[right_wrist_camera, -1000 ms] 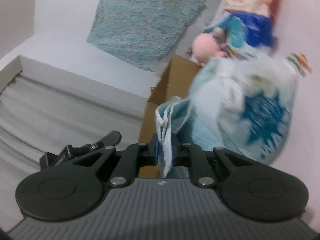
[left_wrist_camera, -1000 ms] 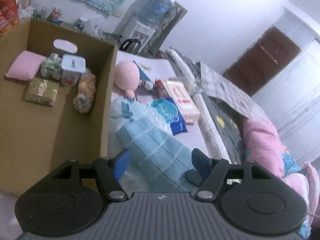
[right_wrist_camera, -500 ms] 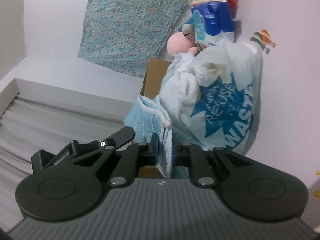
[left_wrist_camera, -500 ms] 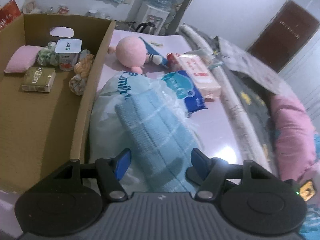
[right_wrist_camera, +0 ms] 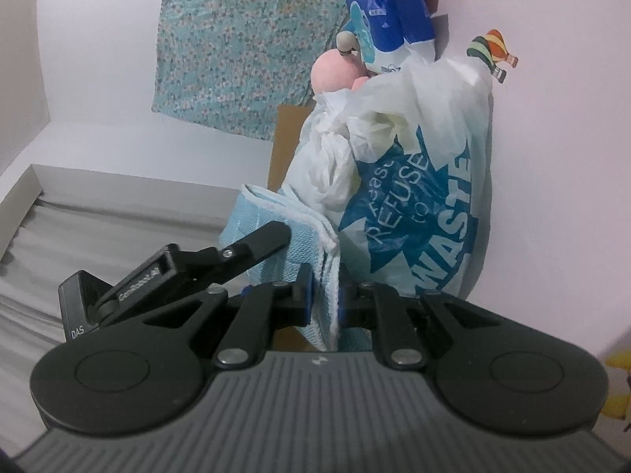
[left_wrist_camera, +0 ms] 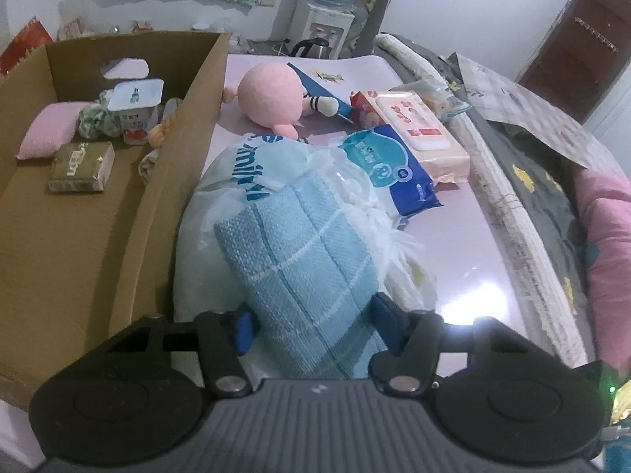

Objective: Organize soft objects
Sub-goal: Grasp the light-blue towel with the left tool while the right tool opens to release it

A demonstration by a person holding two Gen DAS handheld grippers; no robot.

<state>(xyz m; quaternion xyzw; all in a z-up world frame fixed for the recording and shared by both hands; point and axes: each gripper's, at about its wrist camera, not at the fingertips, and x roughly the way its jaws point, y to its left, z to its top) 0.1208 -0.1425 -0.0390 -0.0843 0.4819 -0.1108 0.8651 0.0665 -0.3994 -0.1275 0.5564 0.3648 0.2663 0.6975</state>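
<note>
A folded light-blue checked towel lies over a white plastic bag on the pink table, right beside the cardboard box. My left gripper is open, its fingers on either side of the towel's near end. My right gripper is shut on the towel's edge; the left gripper's finger rests against the towel there. The bag with blue print stands just behind.
In the box lie a pink pillow, a tissue pack, a yoghurt cup and knotted ropes. On the table are a pink plush, a blue wipes pack and a pink wipes pack. Bedding lies right.
The towel and bag have come down onto the table beside the box. My left gripper has closed in around the towel's near end; my right gripper keeps its hold.
</note>
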